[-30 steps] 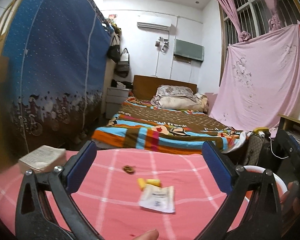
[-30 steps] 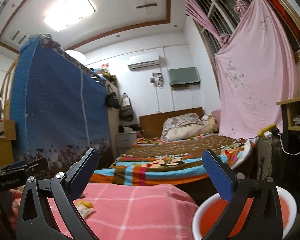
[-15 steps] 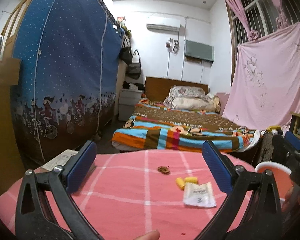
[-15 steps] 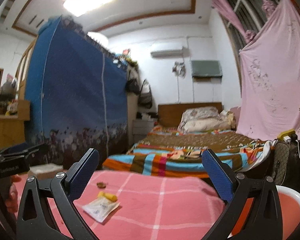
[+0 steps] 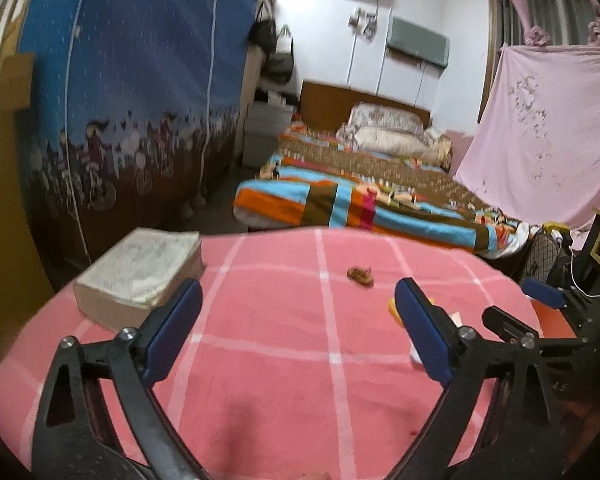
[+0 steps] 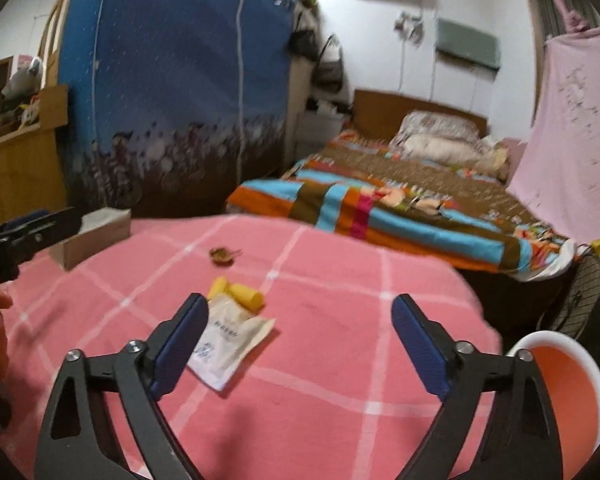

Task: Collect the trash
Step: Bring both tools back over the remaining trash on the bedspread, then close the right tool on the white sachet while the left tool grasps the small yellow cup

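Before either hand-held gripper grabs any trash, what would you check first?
1. Right hand-held gripper empty, jaws just narrowing from widest: ok.
2. Left hand-held gripper empty, also just narrowing: ok.
3. White packet lies flat on the pink tablecloth, not yet between the right pads: ok.
4. Yellow pieces touch the packet's far edge: ok.
5. Brown scrap lies apart: ok.
6. Orange basin beside the table; contents: cannot tell.

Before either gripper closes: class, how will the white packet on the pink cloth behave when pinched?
The white packet lies flat and thin, so it probably flops and weighs little. Its smooth face may slide on the pink cloth rather than lift.
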Demonstrator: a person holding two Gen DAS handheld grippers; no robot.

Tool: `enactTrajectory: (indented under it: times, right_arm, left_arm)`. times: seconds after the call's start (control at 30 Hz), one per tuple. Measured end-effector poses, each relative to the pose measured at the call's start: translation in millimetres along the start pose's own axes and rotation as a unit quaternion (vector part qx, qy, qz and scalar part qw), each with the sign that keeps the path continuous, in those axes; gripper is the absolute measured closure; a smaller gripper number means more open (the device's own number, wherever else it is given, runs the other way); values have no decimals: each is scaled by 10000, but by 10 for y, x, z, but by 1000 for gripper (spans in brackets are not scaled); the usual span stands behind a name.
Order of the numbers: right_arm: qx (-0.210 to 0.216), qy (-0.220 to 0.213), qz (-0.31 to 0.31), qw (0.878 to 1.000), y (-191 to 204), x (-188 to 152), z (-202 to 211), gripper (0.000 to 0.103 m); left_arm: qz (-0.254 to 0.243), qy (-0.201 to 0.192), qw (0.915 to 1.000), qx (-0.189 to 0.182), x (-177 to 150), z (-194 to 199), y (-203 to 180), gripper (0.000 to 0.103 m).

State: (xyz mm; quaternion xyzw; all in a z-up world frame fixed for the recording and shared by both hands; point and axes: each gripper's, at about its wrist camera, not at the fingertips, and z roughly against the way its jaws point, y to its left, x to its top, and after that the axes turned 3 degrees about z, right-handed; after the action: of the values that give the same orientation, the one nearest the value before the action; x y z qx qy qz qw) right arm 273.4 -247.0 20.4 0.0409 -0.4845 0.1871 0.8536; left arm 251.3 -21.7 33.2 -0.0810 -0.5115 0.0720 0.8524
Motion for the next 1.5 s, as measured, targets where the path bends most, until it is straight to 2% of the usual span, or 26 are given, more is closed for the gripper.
enactTrajectory:
  times: [0.07, 0.13, 0.23, 0.27, 0.37, 0.5, 0.53, 0.73, 1.23, 1.33, 1.5]
  right_arm:
    - [210, 324, -18, 9993, 22, -1, -118, 19]
    - [382, 631, -17, 9973, 44, -18, -230, 33]
    - [572, 987, 24, 9935, 83, -50, -369, 49]
    - [627, 1070, 17, 9923, 83, -57, -396, 53]
    - [793, 1109, -63, 9906, 55, -61, -391, 57]
    - [978, 1055, -120, 9895, 27, -61, -354, 83]
    - [987, 1049, -97, 9895, 39, -63, -357, 87]
    - [817, 868, 24, 9929, 77, -36, -280, 92]
    - [47, 724, -426, 9965, -534, -145, -30, 93]
    - [-44, 769, -445, 9960, -585, -171, -27, 93]
    - [-36, 764, -540, 9956, -659, -198, -8, 92]
  left_arm:
    - [26, 229, 9997, -9, -7, -77, 2, 33]
    - [48, 546, 9985, -55, -18, -181, 4, 38]
    - [64, 825, 9965, -89, -37, -275, -3, 43]
    - [67, 922, 9956, -121, -52, -308, -12, 45]
    - [69, 1100, 9937, -198, -79, -357, -21, 48]
    - [64, 1350, 9903, -312, -96, -443, -46, 50]
    - [71, 1400, 9896, -330, -107, -456, -62, 51]
    - [73, 1568, 9866, -444, -95, -539, -109, 54]
    - [-243, 1991, 9755, -900, -105, -851, -647, 62]
    - [-356, 2047, 9746, -836, -96, -915, -769, 69]
    - [-458, 2141, 9740, -581, -110, -1020, -886, 94]
